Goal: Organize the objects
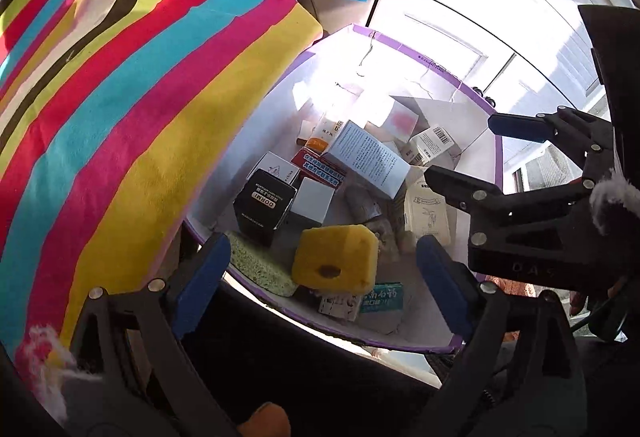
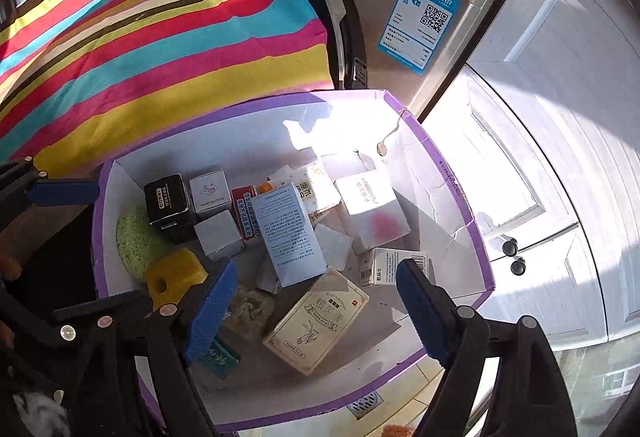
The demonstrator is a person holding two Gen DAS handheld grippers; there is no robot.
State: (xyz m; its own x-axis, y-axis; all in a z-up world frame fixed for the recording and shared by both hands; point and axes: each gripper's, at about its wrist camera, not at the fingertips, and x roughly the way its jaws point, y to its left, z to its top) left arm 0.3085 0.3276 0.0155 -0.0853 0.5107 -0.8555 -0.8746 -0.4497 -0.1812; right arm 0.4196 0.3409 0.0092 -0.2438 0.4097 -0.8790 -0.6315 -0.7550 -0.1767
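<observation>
Left claw [image 1: 322, 283] angled steeply down over the near rim of a purple-edged box [image 1: 476, 99], blue pads spread wide, nothing between them: released. Right claw [image 2: 316, 307] likewise tipped down into the same box [image 2: 448, 165], pads far apart over the clutter, gripping nothing: released too. Seen also from the left wrist view at the right edge [image 1: 460, 151], jaws parted, hovering above the box's far side. A fuzzy cuff [image 1: 614, 199] just behind it.

Inside the white-lined box, a loose jumble of small cartons. Yellow sponge [image 1: 334, 257] with a hole in it near the left claw's side, resting partly on a pale green sponge [image 1: 260, 267] against the wall. Black carton marked DORMI [image 1: 264, 207] beside a plain white cube [image 1: 312, 201]. Long white-and-blue carton [image 2: 288, 233] with fine print lying tilted across the middle, over a red carton [image 2: 244, 213]. Cream carton with a line drawing [image 2: 316, 325] lying flat near the right claw. Teal packet [image 1: 382, 297] low by the near wall. Barcode carton [image 2: 392, 265] toward the far side.

Striped cloth [image 1: 120, 109] in bright bands draped to the left, overlapping the box's edge. Washing machine [image 2: 400, 49] with a blue label behind.
</observation>
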